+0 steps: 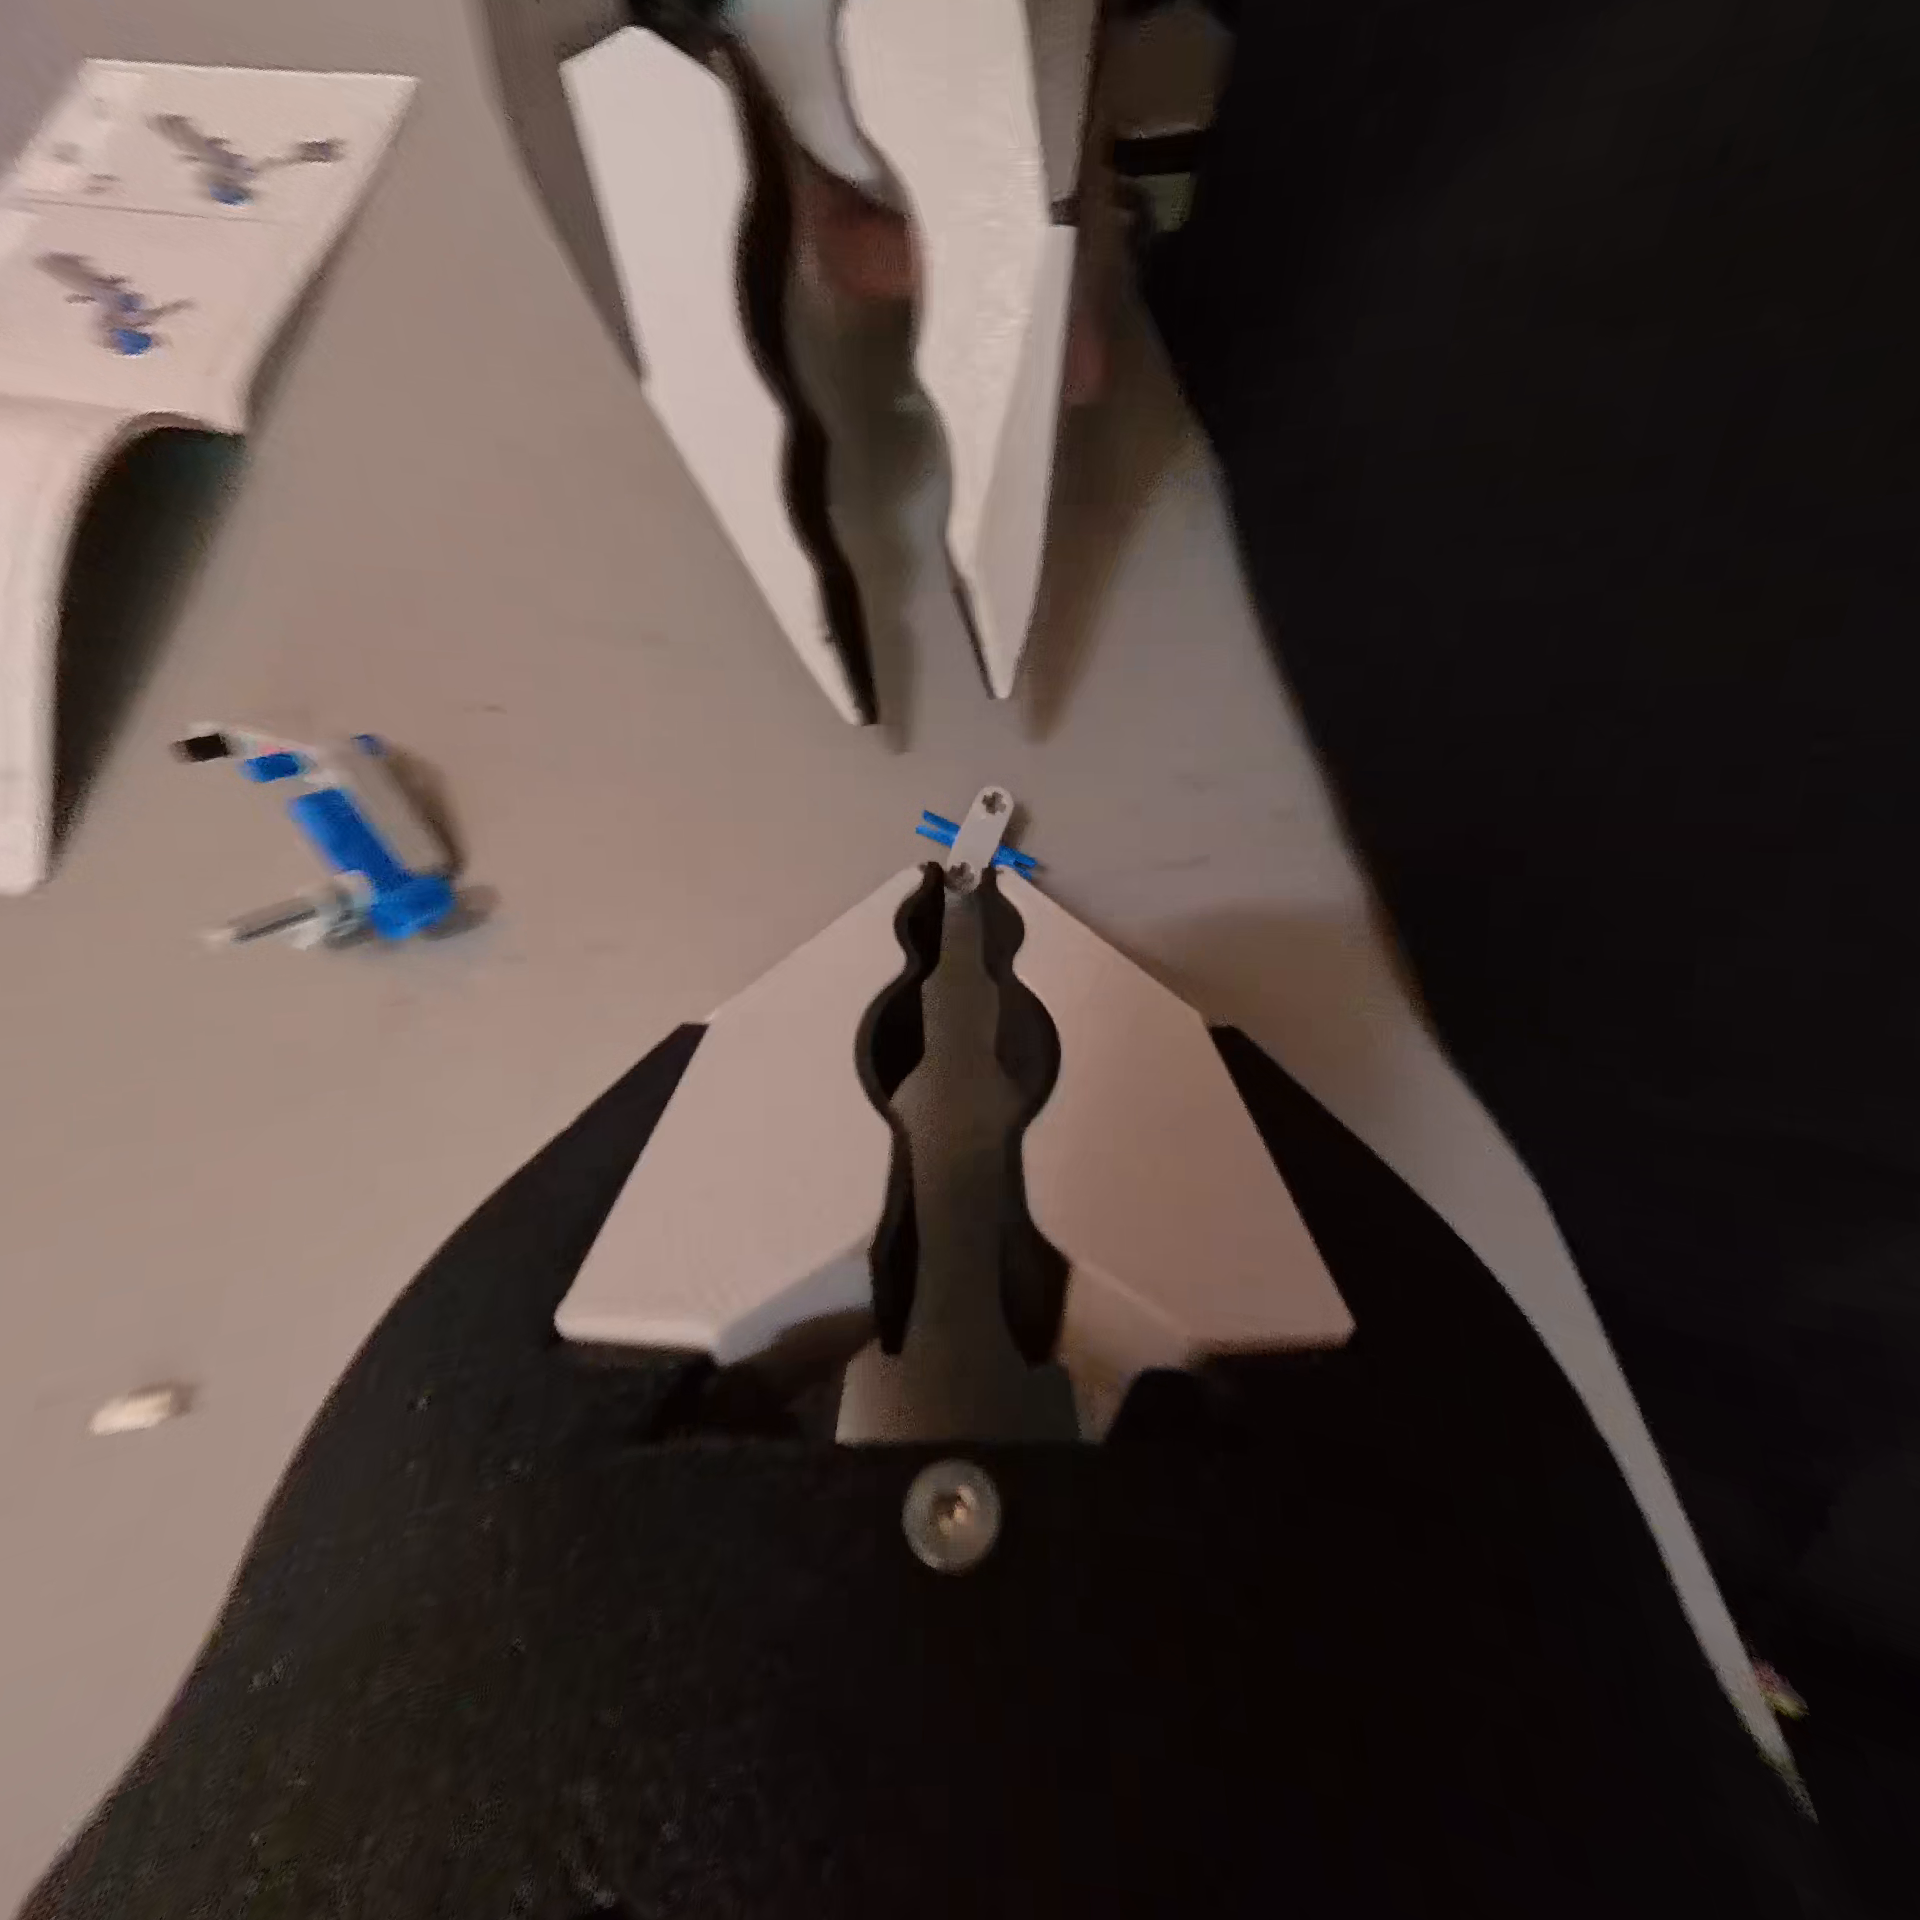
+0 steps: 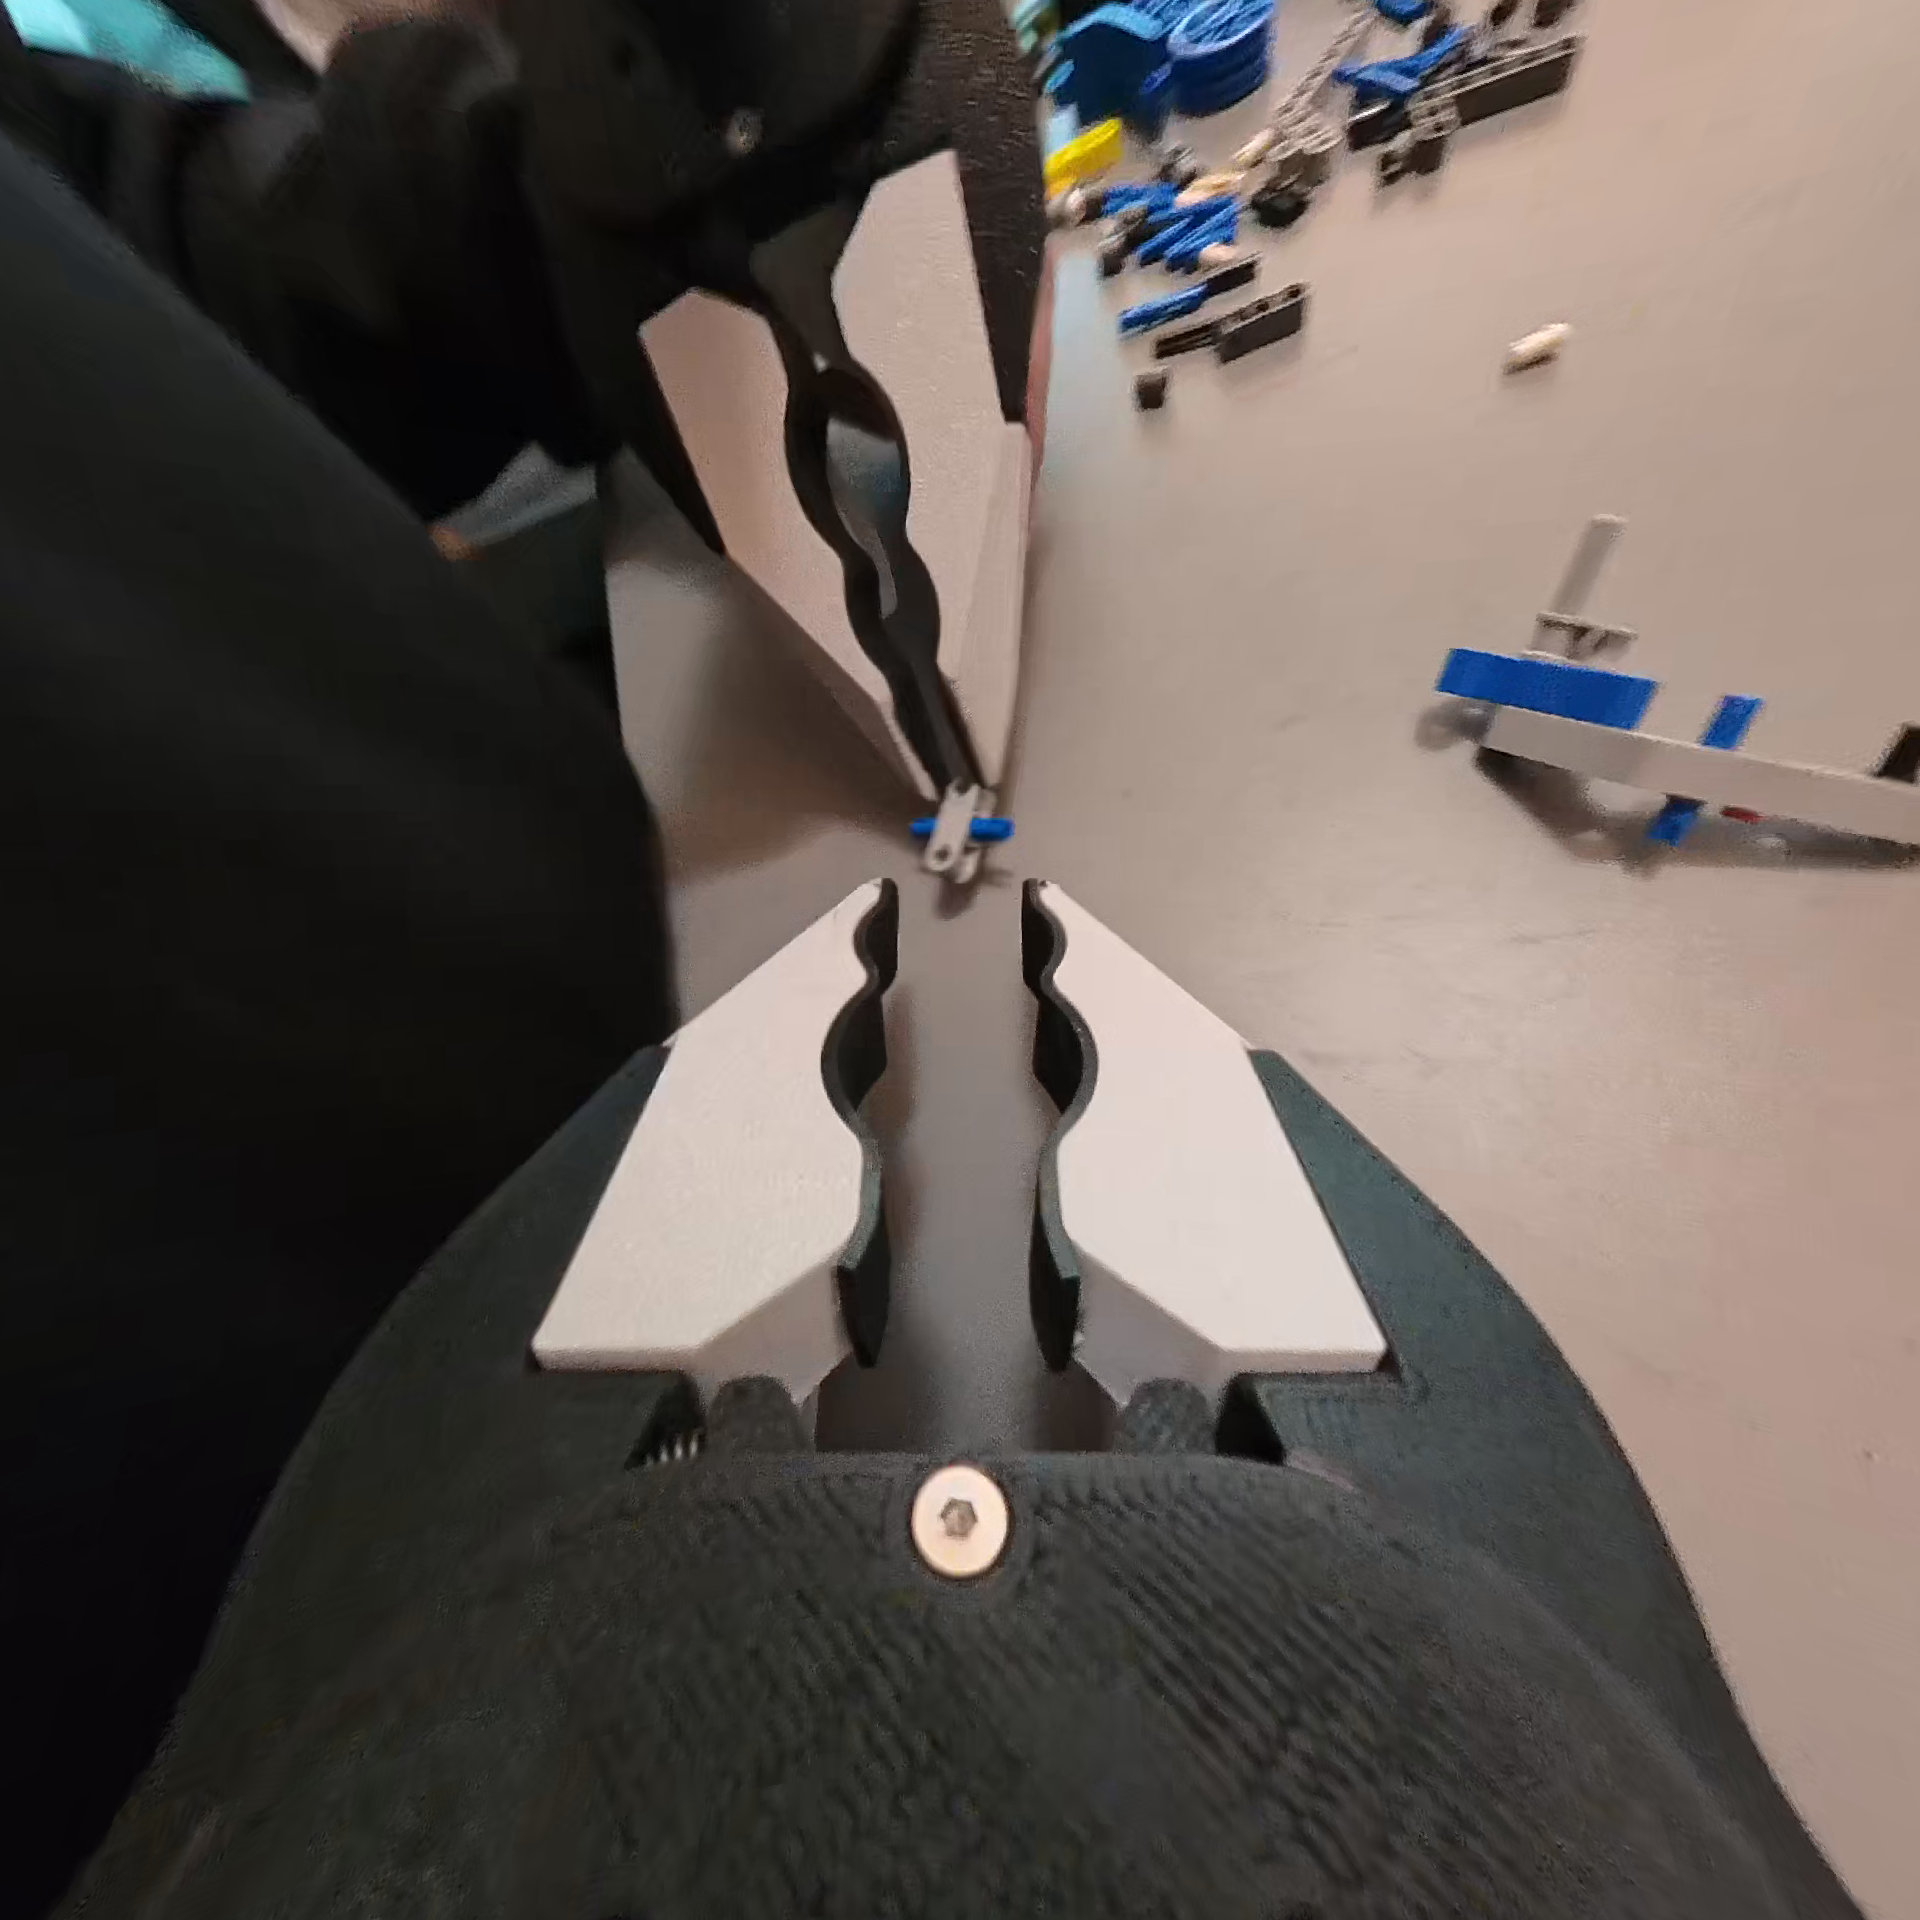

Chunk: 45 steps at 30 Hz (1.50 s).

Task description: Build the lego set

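Two grippers meet tip to tip over a grey table (image 1: 520, 582), and one small part sits between them. The left gripper (image 1: 961, 881) is pinched together on the near end of a short grey link (image 1: 980, 836) with a blue pin (image 1: 977, 844) pushed crosswise through it. In the left wrist view this piece sits just above the frame's centre, sticking out past the fingertips and held a little off the table, so that its free end and the pin stay reachable.

The right gripper (image 2: 961, 883) faces it, jaws apart with a clear gap and nothing between them. In the right wrist view the link (image 2: 956, 826) and pin (image 2: 961, 828) lie just beyond its tips, near but not touching. In the left wrist view the same gripper (image 1: 935, 707) comes down from the top of the frame. Judging by this, the left gripper steadies the part while the right lines up to grasp or press something on it — likely the pin or the free end.

A half-built blue and grey model (image 1: 332, 831) lies at middle left of the left wrist view, well apart, with an open instruction booklet (image 1: 177, 239) at upper left. The right wrist view shows a pile of loose blue and black pieces (image 2: 1247, 187) at upper right — supply for later steps — and the model (image 2: 1662, 738) at the right edge.
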Motion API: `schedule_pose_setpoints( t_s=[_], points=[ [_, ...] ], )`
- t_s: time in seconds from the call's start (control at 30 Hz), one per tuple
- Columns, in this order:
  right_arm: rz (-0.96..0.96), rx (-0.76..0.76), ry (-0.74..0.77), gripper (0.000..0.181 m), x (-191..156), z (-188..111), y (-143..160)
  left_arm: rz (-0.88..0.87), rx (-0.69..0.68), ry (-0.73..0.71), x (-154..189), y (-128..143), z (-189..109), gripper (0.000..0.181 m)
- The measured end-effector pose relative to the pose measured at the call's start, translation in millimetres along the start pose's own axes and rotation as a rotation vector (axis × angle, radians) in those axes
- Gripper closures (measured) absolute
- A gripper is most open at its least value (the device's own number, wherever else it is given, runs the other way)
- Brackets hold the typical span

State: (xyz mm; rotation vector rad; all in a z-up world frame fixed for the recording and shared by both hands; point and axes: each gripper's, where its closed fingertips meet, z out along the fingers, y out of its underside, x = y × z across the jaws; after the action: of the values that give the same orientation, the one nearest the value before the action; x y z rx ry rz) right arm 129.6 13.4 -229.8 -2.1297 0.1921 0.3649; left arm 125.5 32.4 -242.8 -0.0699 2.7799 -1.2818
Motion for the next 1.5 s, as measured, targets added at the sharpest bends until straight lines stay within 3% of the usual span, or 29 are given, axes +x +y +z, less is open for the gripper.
schedule_pose_setpoints(
  t_s=[0.03, 0.27, 0.53, 0.67, 0.87, 1.1, 1.17, 1.27, 1.5],
  points=[
    [0.05, 0.036, 0.009, 0.159, 4, -1, -5, -0.003, 0.01, -0.065, -11, -3, -3, 0.178],
    [0.387, 0.378, -0.003, 0.164, 29, -12, -46, 0.034, 0.122, -0.441, -60, -37, -27, 0.177],
    [0.441, 0.557, -0.041, 0.175, 36, -22, -65, 0.004, 0.203, -0.51, -67, -50, -32, 0.178],
    [0.464, 0.53, -0.082, 0.172, 34, -18, -61, -0.022, 0.199, -0.53, -71, -50, -33, 0.178],
    [0.454, 0.462, -0.102, 0.179, 31, -13, -54, -0.058, 0.212, -0.388, -62, -48, -28, 0.178],
    [0.524, 0.361, -0.447, 0.179, -5, -13, -52, -0.137, 0.458, -0.003, -44, -67, -47, 0.171],
    [0.527, 0.349, -0.48, 0.179, -9, -13, -52, -0.15, 0.509, 0.114, -39, -72, -51, 0.172],
    [0.51, 0.336, -0.532, 0.179, -18, -14, -52, -0.142, 0.51, 0.268, -28, -70, -51, 0.172],
    [0.457, 0.343, -0.623, 0.179, -34, -19, -56, -0.138, 0.532, 0.434, -12, -73, -46, 0.177]
  ],
)
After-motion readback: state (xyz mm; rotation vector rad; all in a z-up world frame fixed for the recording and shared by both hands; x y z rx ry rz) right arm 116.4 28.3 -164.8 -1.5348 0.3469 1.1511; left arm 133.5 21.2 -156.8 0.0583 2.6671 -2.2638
